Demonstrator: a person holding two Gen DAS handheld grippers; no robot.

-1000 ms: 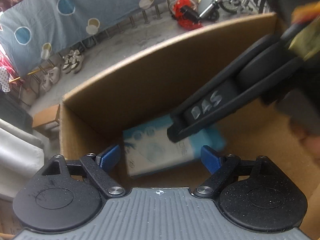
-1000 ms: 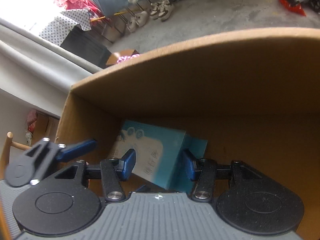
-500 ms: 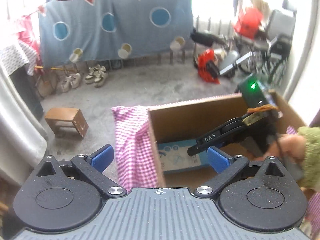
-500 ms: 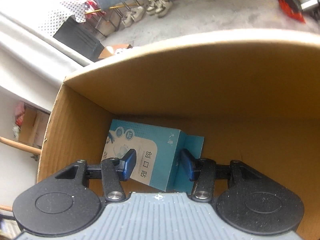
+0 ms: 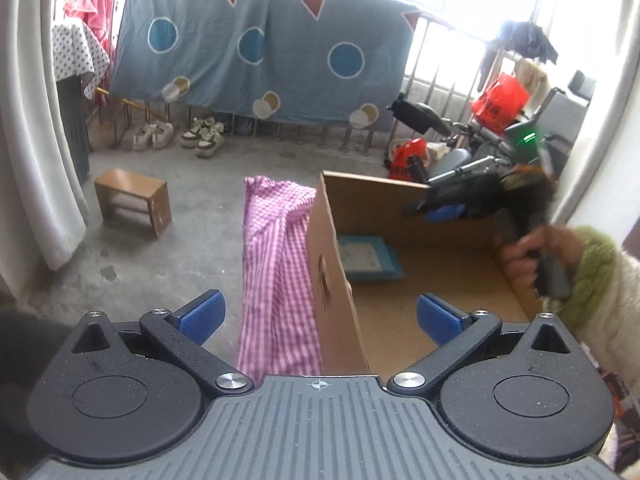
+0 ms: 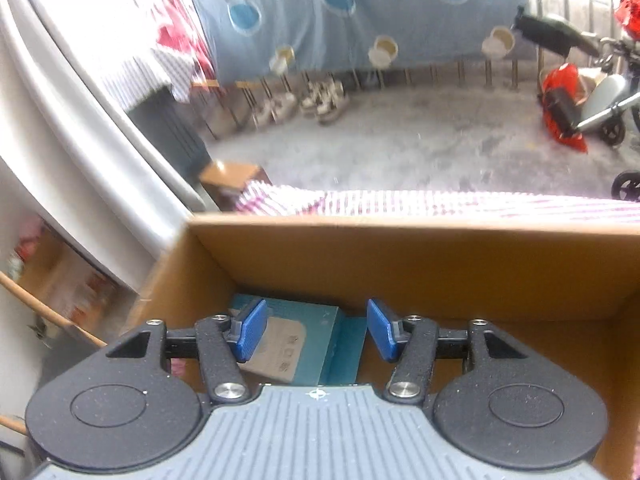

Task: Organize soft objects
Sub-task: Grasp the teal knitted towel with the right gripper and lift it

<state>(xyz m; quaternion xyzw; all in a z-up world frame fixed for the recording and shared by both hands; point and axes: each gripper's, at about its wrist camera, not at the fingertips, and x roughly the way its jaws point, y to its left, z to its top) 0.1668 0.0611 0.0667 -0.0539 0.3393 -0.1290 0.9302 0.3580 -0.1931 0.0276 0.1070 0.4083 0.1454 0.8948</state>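
Note:
A teal packet (image 5: 370, 258) lies flat on the floor of an open cardboard box (image 5: 326, 240). My left gripper (image 5: 320, 315) hangs above the box's near left corner, jaws wide open and holding nothing. In the right wrist view my right gripper (image 6: 316, 330) hovers above the teal packet (image 6: 300, 340). Its jaws are opening and its pads (image 6: 250, 330) stand clear of the packet. The left wrist view shows the right gripper (image 5: 452, 210) blurred over the box's far side, held by a hand in a green sleeve. A pink checked cloth (image 5: 276, 260) hangs beside the box.
The box's far wall (image 6: 400, 264) rises ahead of my right gripper. On the concrete floor stand a small wooden stool (image 5: 134, 206) and pairs of shoes (image 5: 180, 136). A blue patterned sheet (image 5: 260, 48) hangs at the back. Wheeled frames and red bags (image 5: 496, 100) crowd the right; a curtain (image 5: 36, 120) hangs left.
My left gripper drew back up out of the box and its jaws widened. My right gripper rose off the teal packet with its pads spreading; the packet stays on the box floor.

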